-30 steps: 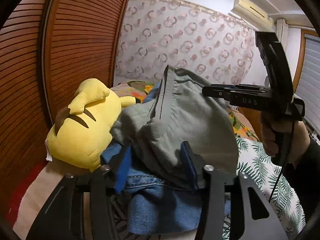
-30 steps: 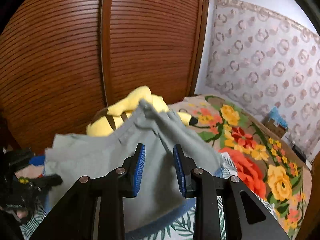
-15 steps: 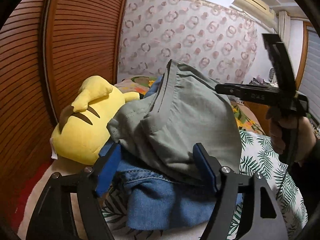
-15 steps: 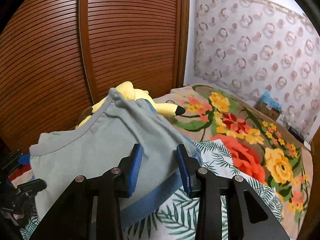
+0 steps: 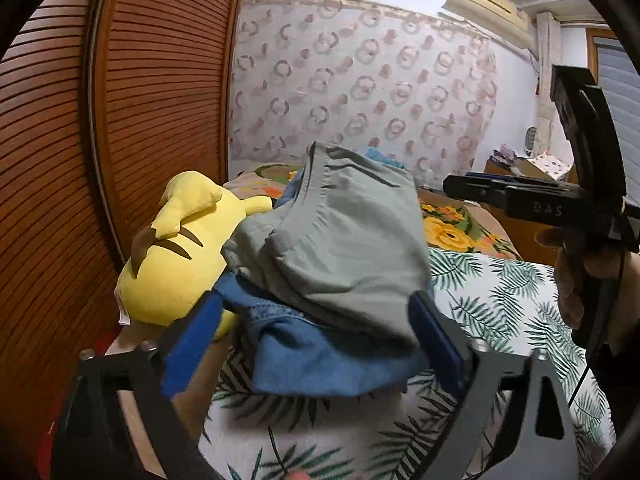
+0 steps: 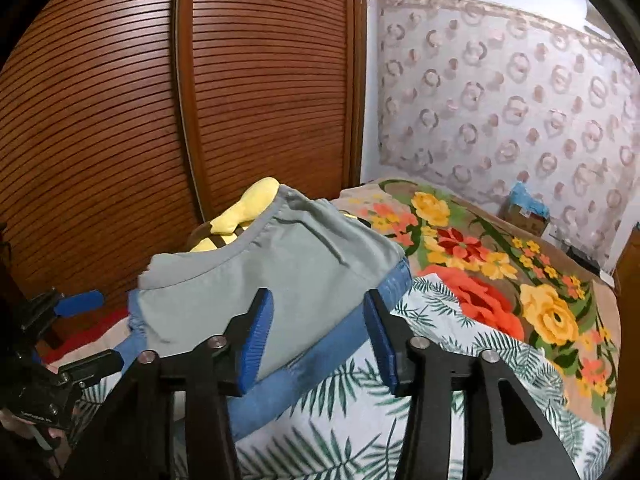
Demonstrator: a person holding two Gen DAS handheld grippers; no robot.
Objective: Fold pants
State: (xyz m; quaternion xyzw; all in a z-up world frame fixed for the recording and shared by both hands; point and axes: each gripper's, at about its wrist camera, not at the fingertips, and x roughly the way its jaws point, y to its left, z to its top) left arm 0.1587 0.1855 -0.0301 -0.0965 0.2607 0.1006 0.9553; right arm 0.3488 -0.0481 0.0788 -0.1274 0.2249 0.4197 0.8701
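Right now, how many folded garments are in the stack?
2: grey-green pants on top, blue denim pants directly beneath, beside the yellow plush toy. More may be hidden under them.

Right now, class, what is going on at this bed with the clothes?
A person is folding clothes with a handheld gripper in each hand. The grey-green pants lie folded on top of a blue denim garment on the leaf-print sheet, leaning against a yellow plush toy. The jaws of the left gripper and the right gripper are opening; neither presses on the cloth, so the pants look just released.
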